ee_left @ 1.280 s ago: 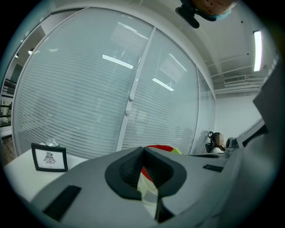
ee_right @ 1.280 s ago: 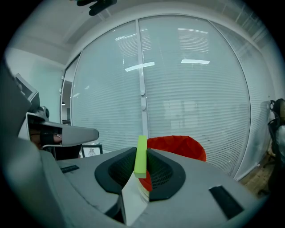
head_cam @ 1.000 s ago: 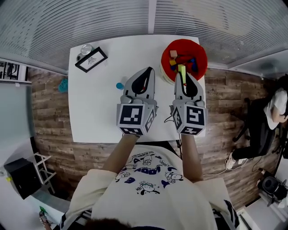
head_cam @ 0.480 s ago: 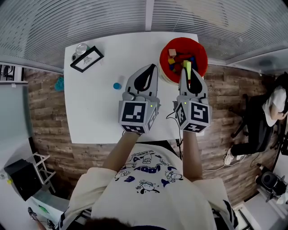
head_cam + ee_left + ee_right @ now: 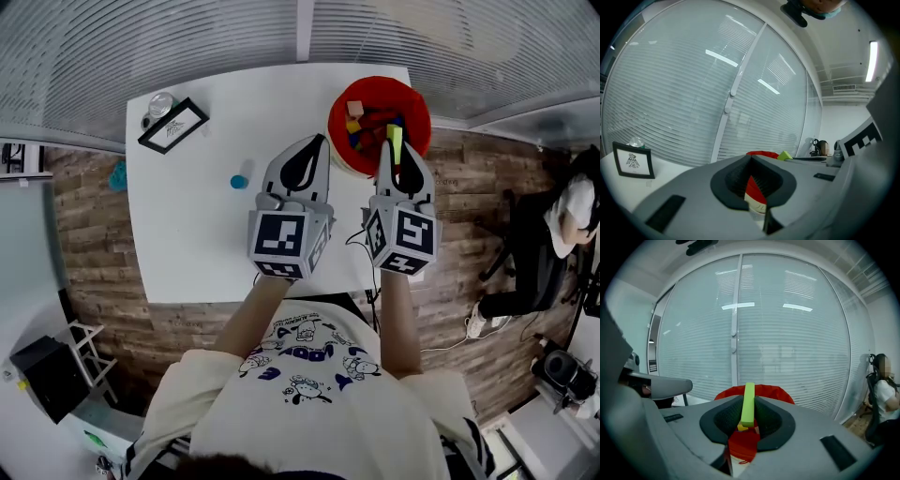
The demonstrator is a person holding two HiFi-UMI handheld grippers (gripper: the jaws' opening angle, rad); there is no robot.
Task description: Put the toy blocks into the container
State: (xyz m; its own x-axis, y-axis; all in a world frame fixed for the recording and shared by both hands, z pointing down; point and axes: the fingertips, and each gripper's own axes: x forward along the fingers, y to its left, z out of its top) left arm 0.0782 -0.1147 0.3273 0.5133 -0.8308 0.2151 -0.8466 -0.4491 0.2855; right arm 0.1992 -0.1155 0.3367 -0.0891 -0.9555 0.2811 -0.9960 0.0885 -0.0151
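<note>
The red container (image 5: 413,105) stands at the table's far right corner with several coloured blocks inside. My right gripper (image 5: 397,157) is shut on a long lime-green block (image 5: 395,141), held upright over the container's near rim. In the right gripper view the green block (image 5: 748,405) stands between the pads, with the red container (image 5: 774,392) just behind. My left gripper (image 5: 316,142) hovers left of the container, shut with nothing in it. Its own view shows the red container (image 5: 761,153) past its tips (image 5: 751,158). A small blue block (image 5: 240,181) lies on the white table (image 5: 197,244).
A black-framed picture (image 5: 173,125) and a small glass object (image 5: 159,102) stand at the table's far left corner. A person sits on a chair (image 5: 553,244) off to the right, away from the table. Slatted blinds lie behind the table's far edge.
My right gripper has carried the green block forward, from the container's near side to over its rim. The left gripper has stayed about where it was.
</note>
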